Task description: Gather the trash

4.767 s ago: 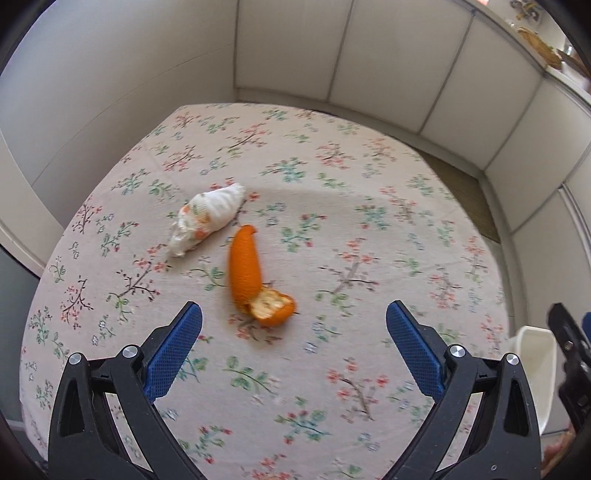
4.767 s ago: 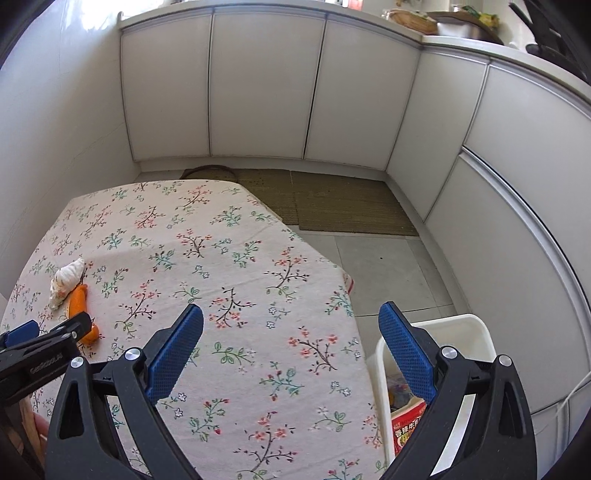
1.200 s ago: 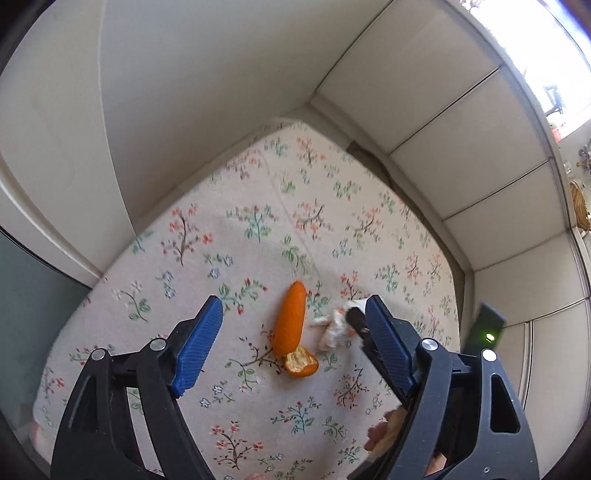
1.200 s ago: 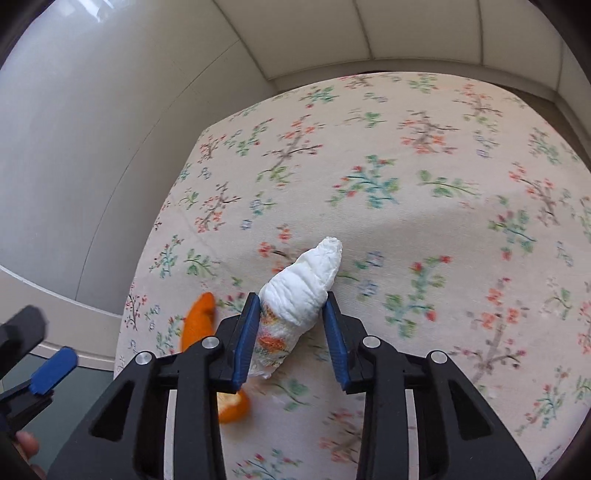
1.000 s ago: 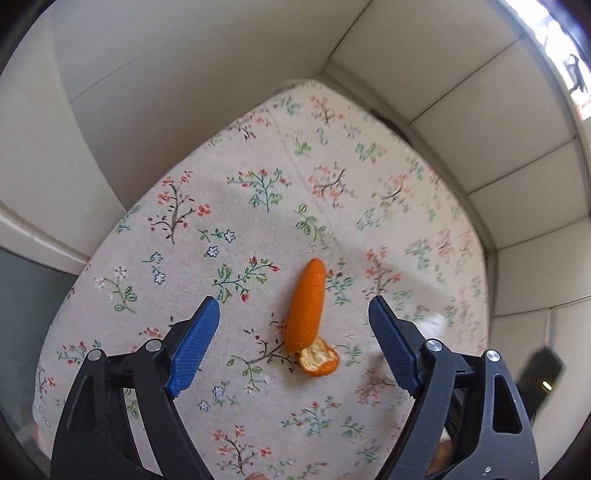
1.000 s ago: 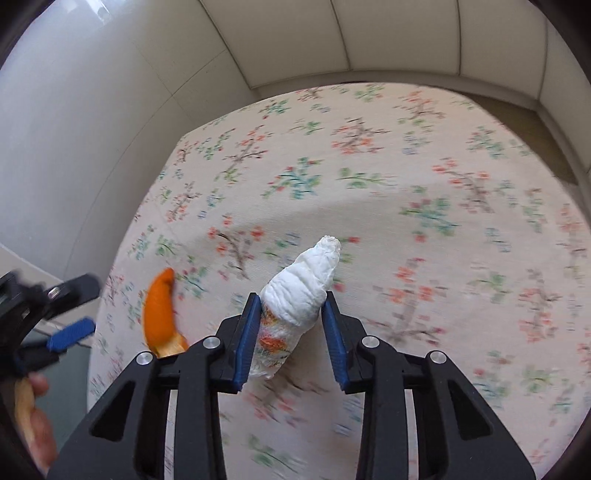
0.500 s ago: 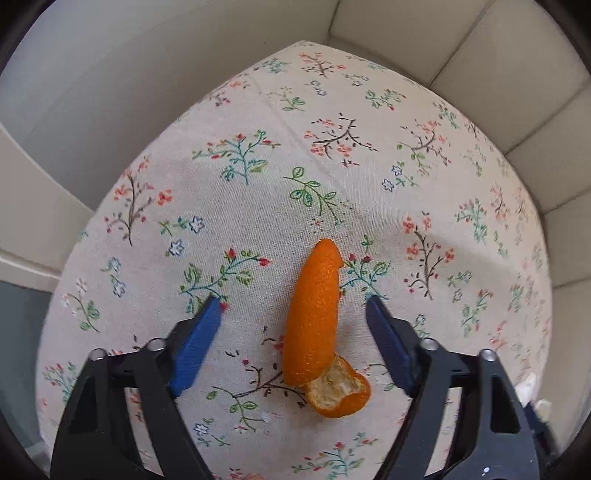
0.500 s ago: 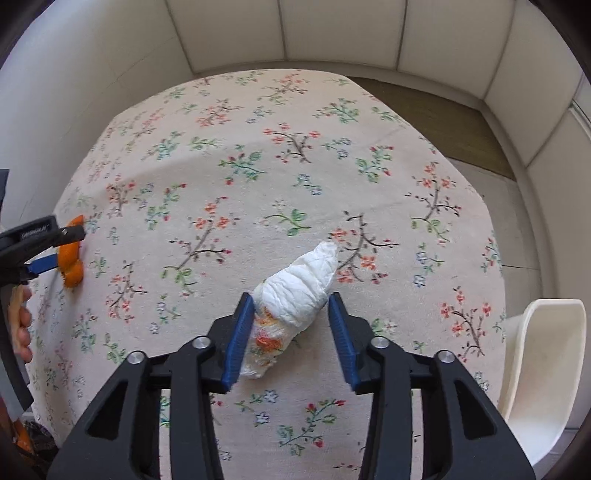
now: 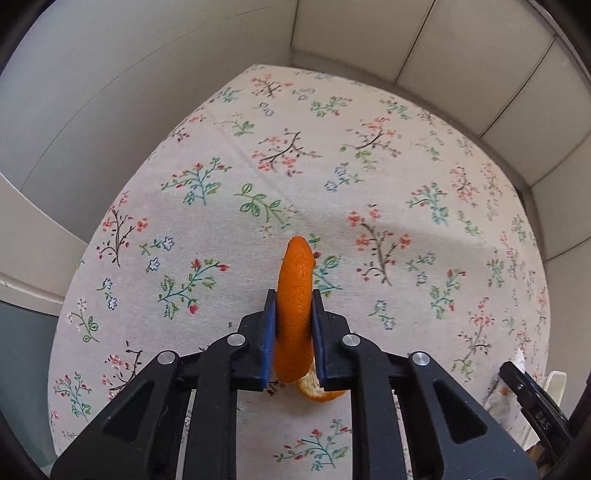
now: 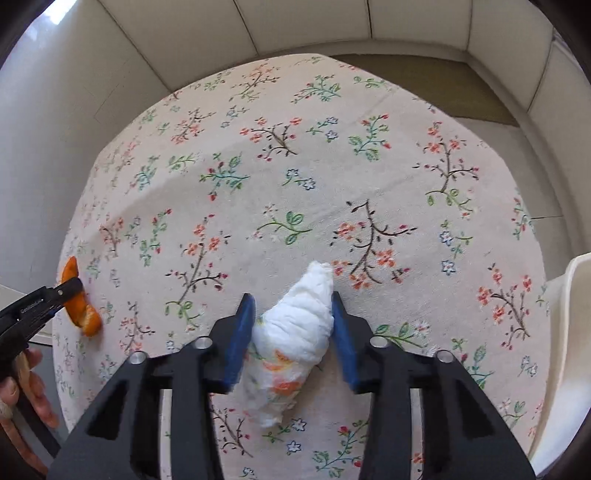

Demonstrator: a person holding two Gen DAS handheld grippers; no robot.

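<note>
A long curl of orange peel (image 9: 295, 291) lies on the flowered tablecloth (image 9: 369, 177), and my left gripper (image 9: 293, 295) is shut on its middle, both blue pads against it. In the right wrist view a crumpled white napkin (image 10: 295, 332) with an orange print sits between the jaws of my right gripper (image 10: 291, 306). Those jaws are closing, the right pad pressed on the napkin and the left pad at its edge. The left gripper (image 10: 70, 290) with the peel (image 10: 79, 310) shows at that view's far left, a hand (image 10: 22, 376) behind it.
A white bin (image 10: 569, 332) stands off the table's right edge, and its rim (image 9: 554, 384) also shows in the left wrist view. White cabinet doors (image 10: 295, 26) ring the table. A brown mat (image 10: 424, 81) lies on the floor beyond the far edge.
The left jaws came down around the peel and shut on it. The right gripper carried the napkin across the table toward the bin side, its jaws widening a little and then narrowing.
</note>
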